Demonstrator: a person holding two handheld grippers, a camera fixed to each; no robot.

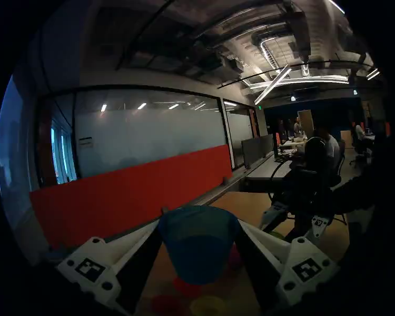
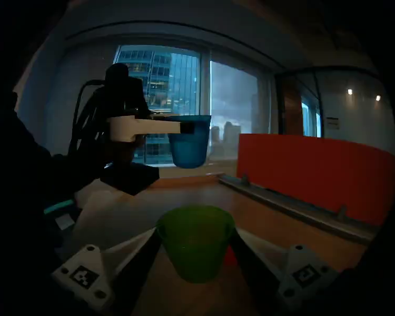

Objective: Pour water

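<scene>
My left gripper [image 1: 199,231] is shut on a translucent blue cup [image 1: 200,247], held upright above a wooden table [image 1: 250,203]. The cup's lower half looks darker than its top. My right gripper [image 2: 196,237] is shut on a green cup [image 2: 196,250], also upright and low over the table [image 2: 197,195]. In the right gripper view, the left gripper [image 2: 184,126] holds the blue cup [image 2: 189,142] higher up and farther off than the green cup. The right gripper's white fingers [image 1: 274,213] show dimly to the right in the left gripper view.
Red and yellow round things [image 1: 189,288] lie on the table below the blue cup. A black stand [image 2: 129,176] sits on the table's left. An orange partition [image 2: 318,168] runs along the table's far edge. People sit at desks [image 1: 324,147] farther off.
</scene>
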